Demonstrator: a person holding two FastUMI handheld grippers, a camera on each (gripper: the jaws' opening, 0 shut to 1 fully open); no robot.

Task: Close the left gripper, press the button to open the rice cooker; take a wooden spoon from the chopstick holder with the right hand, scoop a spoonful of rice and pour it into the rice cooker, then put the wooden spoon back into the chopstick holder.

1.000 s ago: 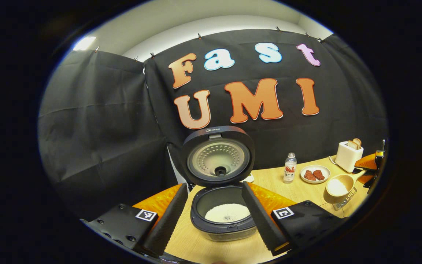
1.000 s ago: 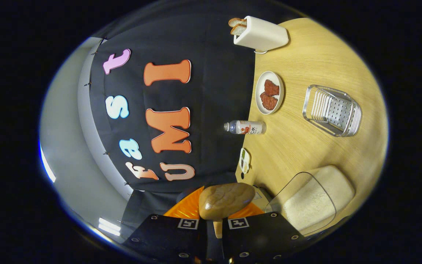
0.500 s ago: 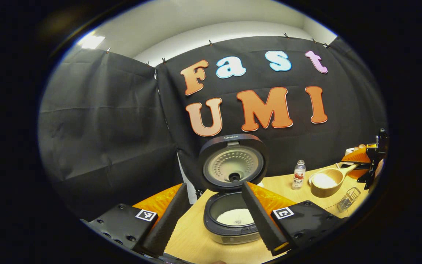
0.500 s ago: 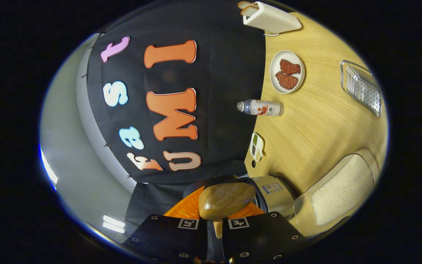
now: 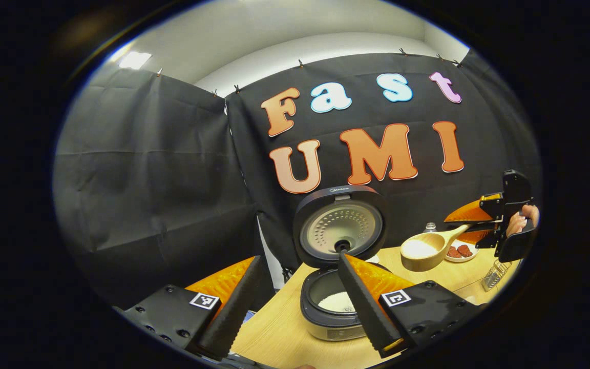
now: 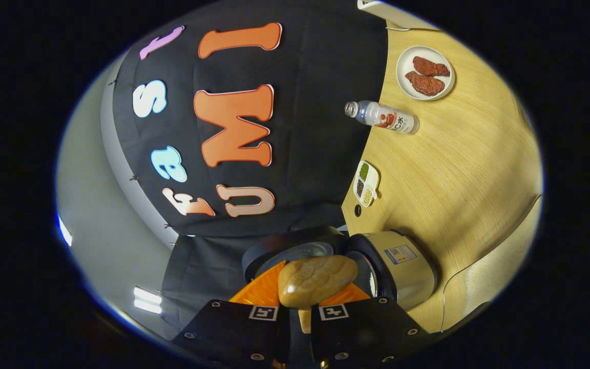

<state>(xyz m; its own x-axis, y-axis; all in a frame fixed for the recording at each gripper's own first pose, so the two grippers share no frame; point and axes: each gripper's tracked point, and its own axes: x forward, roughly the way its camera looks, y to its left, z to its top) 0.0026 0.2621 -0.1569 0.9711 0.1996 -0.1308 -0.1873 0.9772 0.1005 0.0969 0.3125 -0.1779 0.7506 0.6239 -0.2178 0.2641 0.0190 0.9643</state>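
The rice cooker [image 5: 332,307] stands with its lid [image 5: 340,225] up and white rice in its pot. My left gripper [image 5: 297,307] is open in front of it, holding nothing; its right finger overlaps the pot's rim. My right gripper [image 5: 466,225] comes in from the right, shut on the handle of the wooden spoon [image 5: 423,251], whose bowl holds rice and hangs right of the lid, above the table. In the right gripper view the spoon's underside [image 6: 317,281] sits just past my right gripper [image 6: 302,303], with the cooker [image 6: 400,269] behind it.
On the wooden table [image 6: 459,169] are a plate of red meat [image 6: 424,72], a small bottle [image 6: 382,116], a little sectioned dish [image 6: 365,182] and a clear tub of rice [image 6: 484,287]. A metal chopstick holder [image 5: 494,274] stands at the far right.
My right gripper has carried the rice-filled spoon from above the tub towards the cooker. The left gripper has shifted, so the cooker sits further right in its view.
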